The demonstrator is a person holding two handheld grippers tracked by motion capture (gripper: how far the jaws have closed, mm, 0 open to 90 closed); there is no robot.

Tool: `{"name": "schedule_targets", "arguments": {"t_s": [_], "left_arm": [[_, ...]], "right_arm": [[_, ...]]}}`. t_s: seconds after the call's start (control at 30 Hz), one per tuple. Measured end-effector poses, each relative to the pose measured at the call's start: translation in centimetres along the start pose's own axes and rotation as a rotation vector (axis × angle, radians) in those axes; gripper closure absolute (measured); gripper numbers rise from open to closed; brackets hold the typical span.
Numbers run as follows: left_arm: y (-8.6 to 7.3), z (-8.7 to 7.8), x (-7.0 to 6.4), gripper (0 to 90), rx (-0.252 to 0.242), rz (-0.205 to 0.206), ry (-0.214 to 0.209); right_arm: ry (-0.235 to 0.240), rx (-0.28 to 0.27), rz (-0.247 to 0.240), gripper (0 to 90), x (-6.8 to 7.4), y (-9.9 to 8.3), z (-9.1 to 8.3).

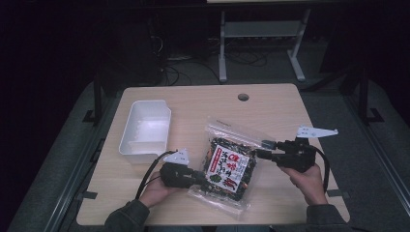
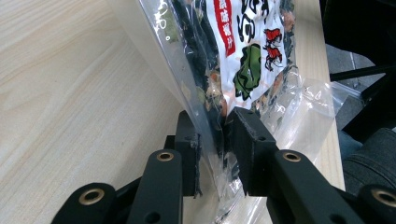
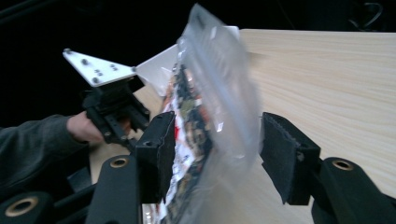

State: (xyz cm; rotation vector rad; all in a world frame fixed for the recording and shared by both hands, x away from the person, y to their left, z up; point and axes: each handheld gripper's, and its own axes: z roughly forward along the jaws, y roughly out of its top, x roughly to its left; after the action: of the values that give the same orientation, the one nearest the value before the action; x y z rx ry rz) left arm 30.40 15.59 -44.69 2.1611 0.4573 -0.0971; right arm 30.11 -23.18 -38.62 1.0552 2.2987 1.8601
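While the left gripper (image 1: 205, 178) pinches the snack bag's (image 1: 229, 166) near edge, tilting it off the surface (image 1: 270, 104) beside the white tray (image 1: 145, 128), the right gripper's (image 1: 263, 150) jaws stand wide astride its far edge, seemingly ready to clamp.

Clear bag (image 1: 228, 167) with red-white label; white bin (image 1: 145, 129).

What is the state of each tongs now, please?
Left tongs: closed on the snack bag.
Right tongs: open, with the bag's edge between the jaws.
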Motion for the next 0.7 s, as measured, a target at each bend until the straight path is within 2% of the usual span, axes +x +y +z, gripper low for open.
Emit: {"name": "schedule_targets", "arguments": {"t_s": [0.2,0.33,0.53,0.57,0.7], "left_arm": [[0.0,-0.3,-0.2,72.1,0.001,0.011,0.013],[-0.1,-0.6,-0.1,72.1,-0.005,0.009,0.021],[-0.2,-0.9,-0.1,72.1,-0.005,0.011,0.03],[-0.2,-0.9,-0.1,72.1,-0.005,0.012,0.031],[-0.3,-0.9,-0.1,72.1,-0.005,0.013,0.032]], "right_arm": [[0.001,0.039,0.029,37.4,0.1,-1.2,0.8],[0.0,0.07,0.019,37.1,0.5,-1.8,1.9],[0.011,0.098,-0.006,46.4,0.9,-2.6,3.6],[0.01,0.116,-0.015,51.0,1.0,-2.8,4.1],[0.023,0.118,-0.021,54.1,1.0,-2.9,4.6]]}}
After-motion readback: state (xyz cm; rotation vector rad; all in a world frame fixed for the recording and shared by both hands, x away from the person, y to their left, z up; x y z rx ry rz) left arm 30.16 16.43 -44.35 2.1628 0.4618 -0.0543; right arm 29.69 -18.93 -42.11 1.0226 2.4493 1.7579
